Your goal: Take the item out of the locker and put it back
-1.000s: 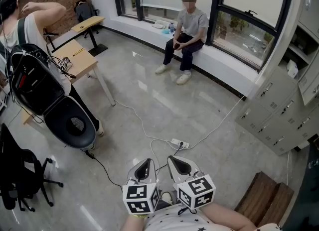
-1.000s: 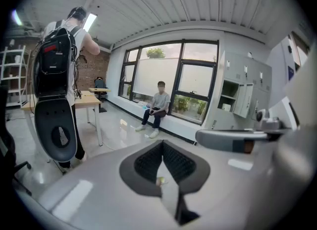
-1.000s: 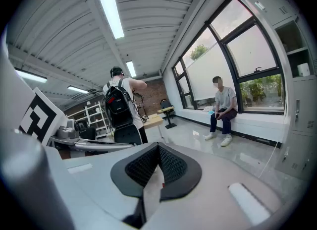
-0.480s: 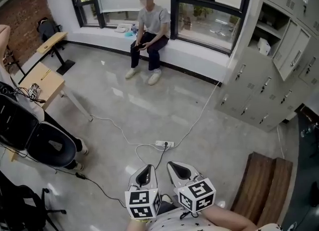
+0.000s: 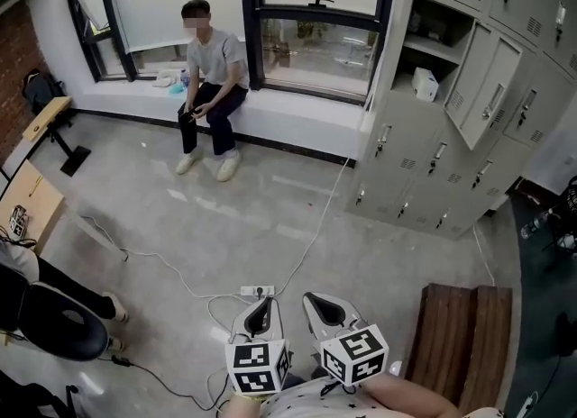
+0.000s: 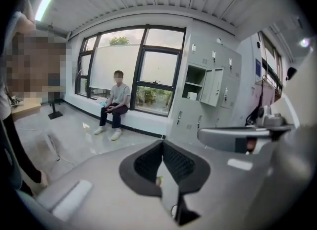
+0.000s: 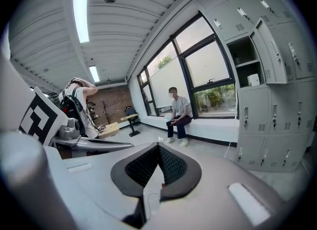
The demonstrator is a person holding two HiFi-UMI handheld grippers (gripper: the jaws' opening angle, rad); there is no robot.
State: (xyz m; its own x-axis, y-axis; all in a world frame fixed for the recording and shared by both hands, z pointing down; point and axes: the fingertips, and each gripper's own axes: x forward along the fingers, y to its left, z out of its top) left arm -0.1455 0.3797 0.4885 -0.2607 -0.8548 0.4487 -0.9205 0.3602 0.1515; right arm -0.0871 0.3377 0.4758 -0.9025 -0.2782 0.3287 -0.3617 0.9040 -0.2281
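Left hand-held gripper (image 6: 162,146) and right hand-held gripper (image 7: 158,147) are both pressed together on nothing, held low and near. So by my reading the task has not begun: the reach, the taking out and the return are all left. Its item (image 5: 424,84), a small white boxy thing too distant to identify, sits inside the open locker (image 5: 492,78) at far right, well apart across the floor (image 5: 270,218).
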